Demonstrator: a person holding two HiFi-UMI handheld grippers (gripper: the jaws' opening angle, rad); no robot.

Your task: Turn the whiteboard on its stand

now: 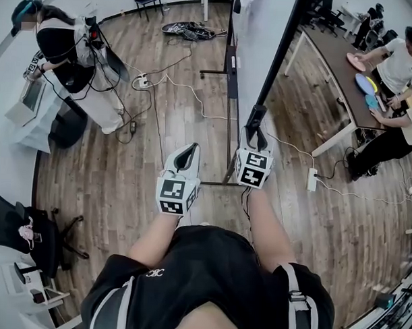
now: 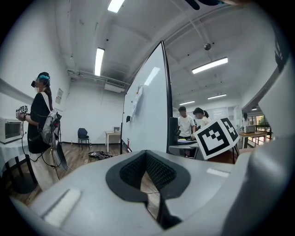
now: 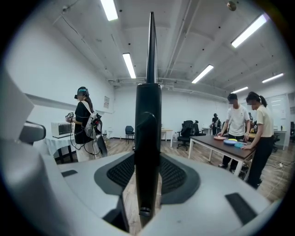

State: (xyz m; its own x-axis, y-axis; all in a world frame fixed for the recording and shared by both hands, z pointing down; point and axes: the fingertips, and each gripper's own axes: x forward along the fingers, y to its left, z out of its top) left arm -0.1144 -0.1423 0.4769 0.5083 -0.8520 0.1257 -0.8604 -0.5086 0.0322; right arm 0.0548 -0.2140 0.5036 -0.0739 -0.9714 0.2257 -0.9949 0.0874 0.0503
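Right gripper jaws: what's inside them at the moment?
The whiteboard's black edge frame stands upright inside the right gripper, pads pressing both sides. Seen edge-on, the board's faces don't show, and the frame hides whatever lies straight behind it.

open floor [image 1: 97, 190] lies left of the whiteboard [image 1: 264, 41]; cables [image 1: 175, 82] trail across it; the surface [image 1: 327, 63] and people [image 1: 402, 63] crowd the right side
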